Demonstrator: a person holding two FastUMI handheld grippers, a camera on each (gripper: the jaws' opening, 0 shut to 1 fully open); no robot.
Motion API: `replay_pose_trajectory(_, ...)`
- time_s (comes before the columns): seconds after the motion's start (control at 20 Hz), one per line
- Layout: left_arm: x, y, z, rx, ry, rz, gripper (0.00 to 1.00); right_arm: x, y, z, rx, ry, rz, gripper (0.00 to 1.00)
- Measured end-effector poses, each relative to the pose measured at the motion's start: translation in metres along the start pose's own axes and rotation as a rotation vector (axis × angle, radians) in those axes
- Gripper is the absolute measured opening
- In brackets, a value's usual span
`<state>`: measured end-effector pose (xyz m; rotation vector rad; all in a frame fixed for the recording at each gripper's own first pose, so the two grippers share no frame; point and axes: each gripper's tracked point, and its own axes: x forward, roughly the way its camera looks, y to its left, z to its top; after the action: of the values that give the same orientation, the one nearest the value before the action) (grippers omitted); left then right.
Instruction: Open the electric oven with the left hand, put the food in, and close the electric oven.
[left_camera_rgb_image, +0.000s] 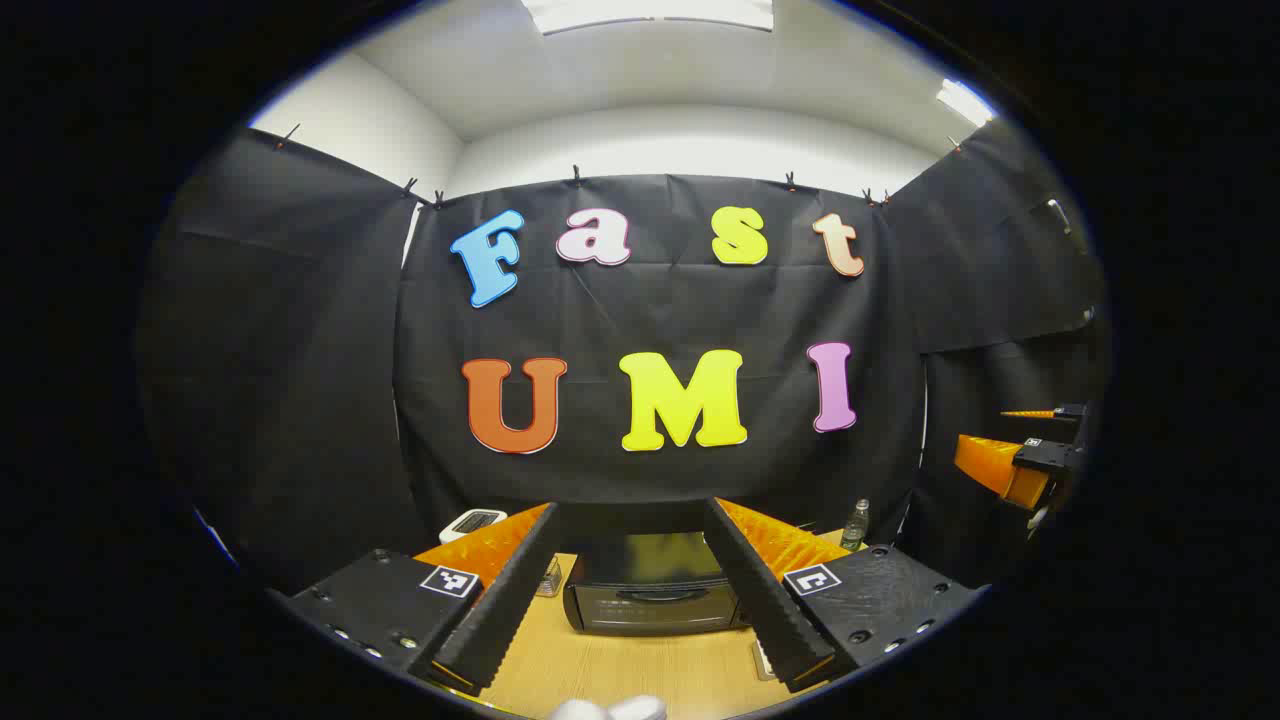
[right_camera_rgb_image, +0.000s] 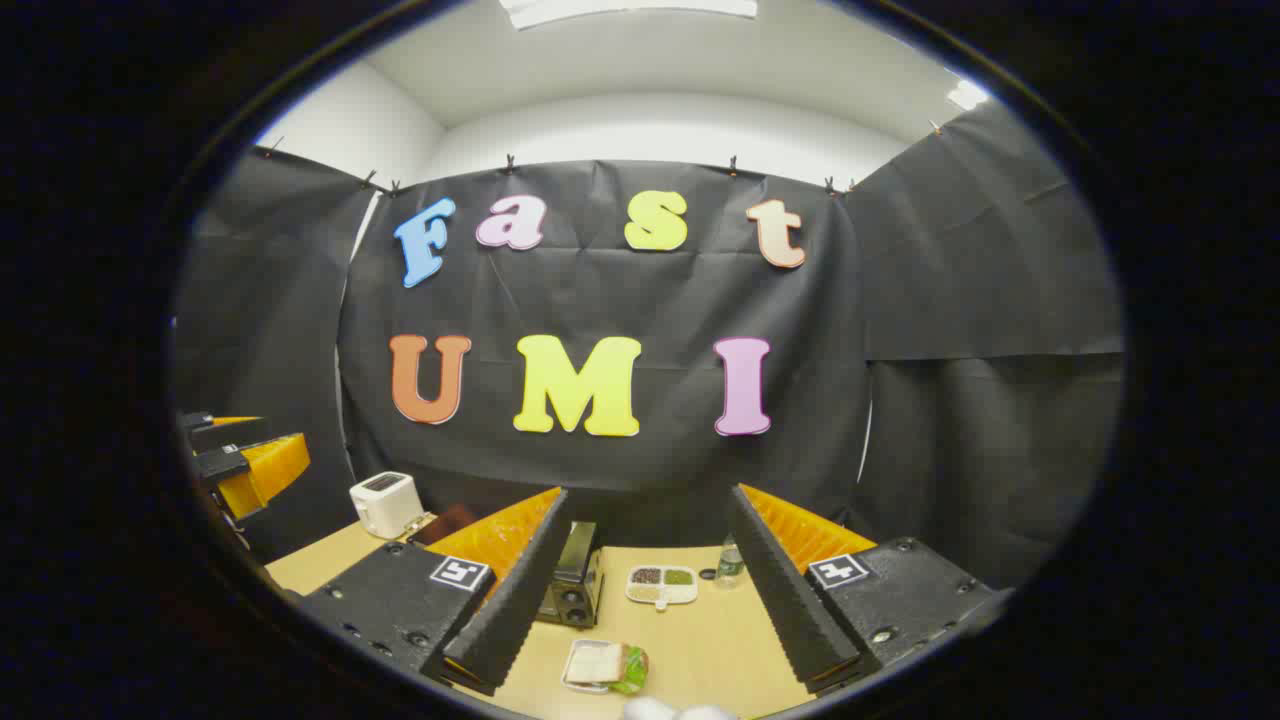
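Left gripper view showed the small black electric oven with its dark glass door (left_camera_rgb_image: 655, 592) shut, sitting at twelve o'clock between the wide-spread fingers of my left gripper (left_camera_rgb_image: 640, 600), which held nothing and hung well short of the door handle. The pale wooden table (left_camera_rgb_image: 620, 680) ran beneath it. At three o'clock my right gripper (left_camera_rgb_image: 1020, 460) hovered in the air, also apart from everything.

In the right gripper view, that gripper's fingers stood just as wide and empty. The food, a sandwich with green leaf on a small white square plate (right_camera_rgb_image: 603, 667), lay low at six o'clock, with the oven at eleven o'clock beyond it. A white three-compartment dish of dry goods (right_camera_rgb_image: 661, 586), a clear plastic bottle (right_camera_rgb_image: 731, 563) and a white toaster (right_camera_rgb_image: 384, 503) sat farther back.

I judged nothing yet begun. The risks ahead: my left fingers could slip off the slim handle if I came in too high, and the light oven might slide on the table under a hard pull. The plate's shallow rim could tip the sandwich out.
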<state>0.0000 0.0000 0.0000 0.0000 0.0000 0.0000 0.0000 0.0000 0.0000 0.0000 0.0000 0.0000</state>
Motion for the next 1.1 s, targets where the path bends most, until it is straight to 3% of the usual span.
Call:
replay_pose_trajectory(0.65,0.012,0.007,-0.002,0.017,-0.006,0.002,0.95,0.015,-0.001,-0.009,0.007,0.024,-0.012,0.95)
replay_pose_trajectory(1.1,0.035,0.002,-0.045,0.045,0.019,0.01,0.95,0.023,-0.012,-0.017,0.008,0.024,-0.006,0.95)
